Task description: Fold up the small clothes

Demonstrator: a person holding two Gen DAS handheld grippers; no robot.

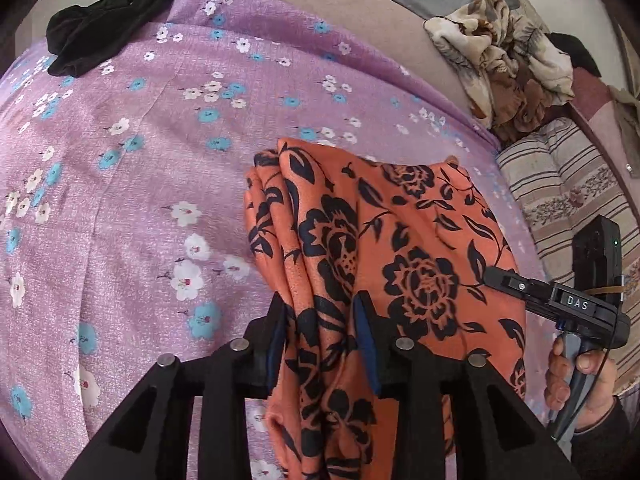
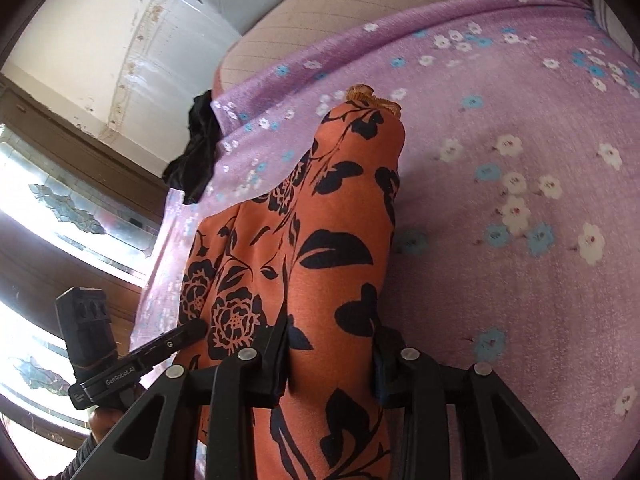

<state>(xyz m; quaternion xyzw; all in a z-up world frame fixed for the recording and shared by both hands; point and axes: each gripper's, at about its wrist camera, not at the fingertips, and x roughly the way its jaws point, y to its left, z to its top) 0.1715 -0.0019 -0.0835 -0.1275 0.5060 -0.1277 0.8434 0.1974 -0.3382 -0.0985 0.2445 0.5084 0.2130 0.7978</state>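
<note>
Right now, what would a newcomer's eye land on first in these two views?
The orange garment with black flowers, bunched and held at the middle of both views, with the left tongs and the right tongs each shut on it. Beneath lies the lilac flowered sheet, with a black cloth at its far left corner.

Plenty of open purple sheet point(image 1: 140, 200) across the left and middle of the left wrist view, nothing lying on it there. Only snag that side is a black garment point(image 1: 108, 20) bunched at the upper left edge. The lower right is taken up by the orange cloth point(image 1: 380, 260), and a beige pile point(image 1: 508, 68) blocks the upper right. In the right wrist view the sheet is bare all down the right of the frame.
</note>
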